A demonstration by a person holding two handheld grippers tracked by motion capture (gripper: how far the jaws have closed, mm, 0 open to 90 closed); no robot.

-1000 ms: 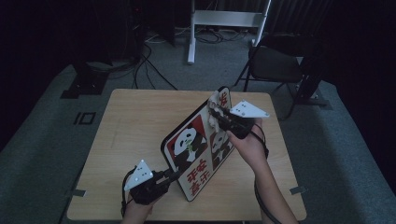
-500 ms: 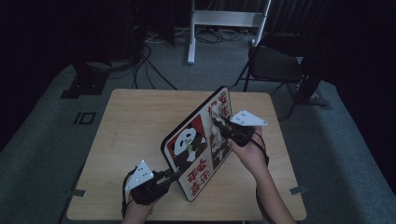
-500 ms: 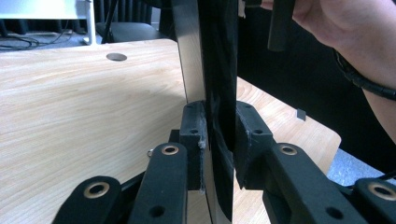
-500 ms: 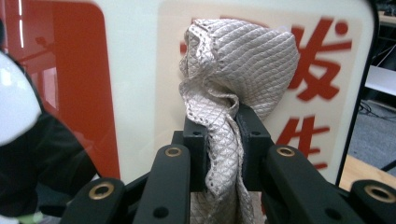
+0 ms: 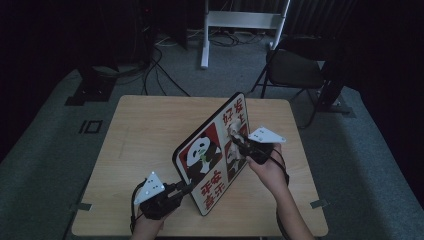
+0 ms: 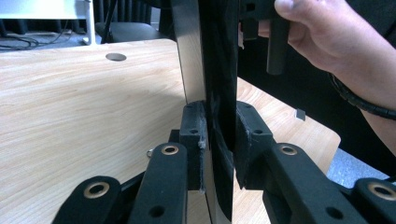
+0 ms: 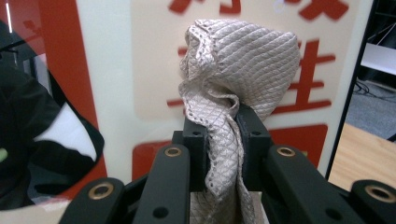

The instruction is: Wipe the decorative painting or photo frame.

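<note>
The board (image 5: 212, 155), a flat rounded panel printed with a panda and red characters, stands on edge on the table (image 5: 150, 125), right of the table's middle. In the high view its long axis runs from about seven o'clock, near the front edge, up toward one o'clock, and its printed face looks toward four or five o'clock, leaning back a little. The far end rides higher than the near end.

The left gripper (image 5: 181, 190) sits at the board's seven o'clock corner, jaws clamped on the thin edge; in the left gripper view the pads (image 6: 194, 135) press on either side of the dark panel (image 6: 217, 70), which rises straight up between them.

The right gripper (image 5: 239, 145) lies against the printed face, at about three o'clock from the board's middle. Its jaws are pinched tight on a cloth (image 7: 238, 70), a beige quilted rag bunched into a lump above the pads (image 7: 252, 135) and hanging below them. The lump lies against the cream part of the face beside the red strokes; the high view shows it (image 5: 234, 131) just above the gripper.

The board itself screens the table's left half from the right hand. Past the table at twelve o'clock stands a white frame (image 5: 240, 22); at one to two o'clock, a dark chair (image 5: 295, 70); cables (image 5: 160, 65) trail on the floor at eleven.
</note>
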